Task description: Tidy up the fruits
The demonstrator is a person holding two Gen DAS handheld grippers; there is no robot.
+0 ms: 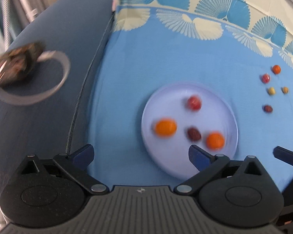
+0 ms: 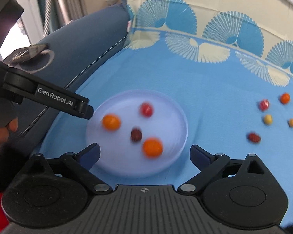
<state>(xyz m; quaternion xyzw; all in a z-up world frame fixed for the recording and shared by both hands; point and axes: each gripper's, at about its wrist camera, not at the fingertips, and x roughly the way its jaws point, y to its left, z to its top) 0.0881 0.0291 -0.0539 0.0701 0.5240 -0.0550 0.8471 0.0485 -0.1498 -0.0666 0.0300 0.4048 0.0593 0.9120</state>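
Note:
A pale round plate [image 1: 220, 105] [image 2: 166, 105] lies on the blue cloth. On it rest two orange fruits [image 1: 165, 127] [image 2: 111, 121], a red fruit [image 1: 194, 103] [image 2: 146, 109] and a dark red fruit [image 1: 194, 134] [image 2: 136, 134]. Several more small fruits [image 1: 271, 90] [image 2: 267, 119] lie loose on the cloth to the right. My left gripper [image 1: 140, 154] is open over the plate's near left edge, with nothing between its fingers. My right gripper [image 2: 145, 153] is open above the plate's near rim, beside the second orange fruit [image 2: 152, 147] [image 1: 215, 141], without touching it.
A dark blue cushioned seat [image 1: 48, 97] [image 2: 72, 44] borders the cloth on the left, with a grey ring [image 1: 64, 72] and a dark blurred object [image 1: 13, 64] on it. The left gripper's arm [image 2: 54, 99] and a hand [image 2: 2, 134] show in the right wrist view.

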